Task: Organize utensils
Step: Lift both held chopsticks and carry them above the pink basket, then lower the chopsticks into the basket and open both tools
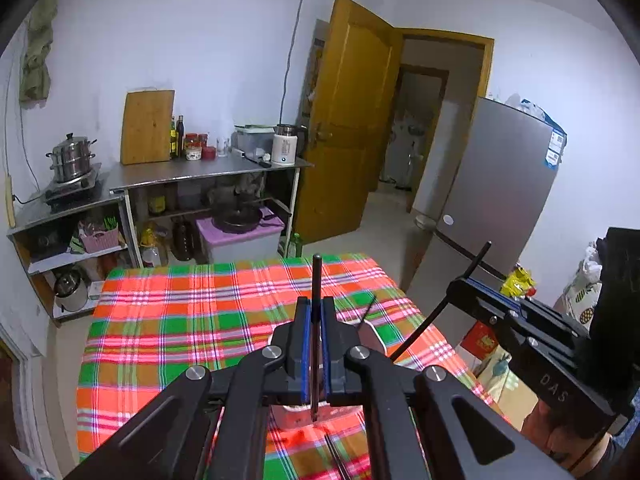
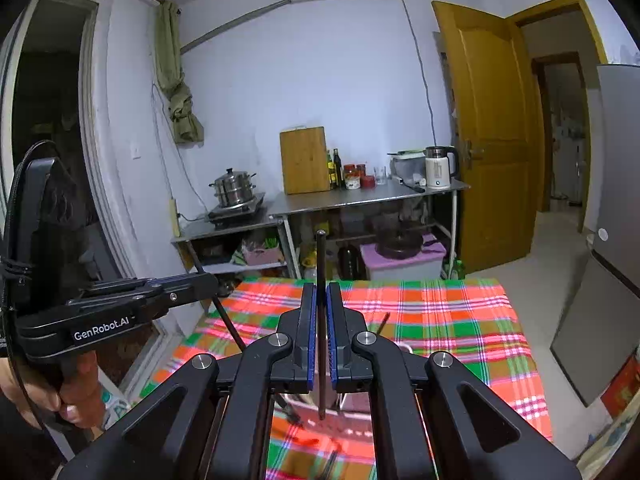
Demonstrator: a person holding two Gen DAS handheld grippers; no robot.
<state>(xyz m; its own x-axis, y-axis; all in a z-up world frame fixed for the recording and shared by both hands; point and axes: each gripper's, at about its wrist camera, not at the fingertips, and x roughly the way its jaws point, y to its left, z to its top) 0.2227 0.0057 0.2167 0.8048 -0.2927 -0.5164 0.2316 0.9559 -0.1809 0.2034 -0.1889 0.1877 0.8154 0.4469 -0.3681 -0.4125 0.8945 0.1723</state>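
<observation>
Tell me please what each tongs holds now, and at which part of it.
The left tongs and the right tongs each clamp one black chopstick around mid-length, both ends sticking out.

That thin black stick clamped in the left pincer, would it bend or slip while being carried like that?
Probably stiff: the black chopstick stands straight above the left gripper with no sag. It may pivot or slide, since the shut pads pinch only a short stretch of a smooth, narrow rod. It looks light, and being round, would likely roll on the plaid tablecloth.
</observation>
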